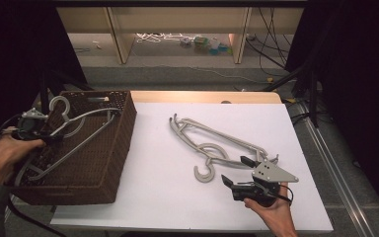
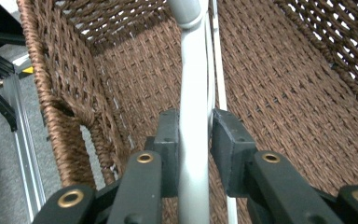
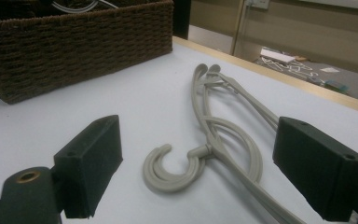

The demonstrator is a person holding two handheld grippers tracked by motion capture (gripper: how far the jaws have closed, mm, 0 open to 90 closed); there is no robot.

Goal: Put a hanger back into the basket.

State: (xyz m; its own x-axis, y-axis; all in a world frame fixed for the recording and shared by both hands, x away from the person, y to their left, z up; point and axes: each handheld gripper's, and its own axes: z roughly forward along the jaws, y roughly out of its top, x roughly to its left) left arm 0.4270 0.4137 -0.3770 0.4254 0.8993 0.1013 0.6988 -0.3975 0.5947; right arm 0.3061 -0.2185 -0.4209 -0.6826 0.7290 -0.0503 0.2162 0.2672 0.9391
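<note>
Grey hanger [image 1: 74, 129] lies tilted in the brown wicker basket [image 1: 113, 148] at the surface's left end, hook up near the far-left corner. Left gripper [image 1: 47, 138] reaches in over the basket's left rim; in the left gripper view its fingers [image 2: 170, 149] stand narrow w/ the hanger's bar [image 2: 193, 140] between them. One pad sits against the bar, the other shows a slim gap, so no firm grip.

More grey hangers [image 1: 212, 145] lie stacked flat on the white surface [image 1: 163, 197], mid-right, hooks toward the near edge. Right gripper [image 1: 237, 173] hovers just beside them at the near-right, held in the right hand [image 1: 274, 207]; fingers [image 3: 91, 163] wide apart, nothing between, the hook [image 3: 168, 170] straight ahead of them.
</note>
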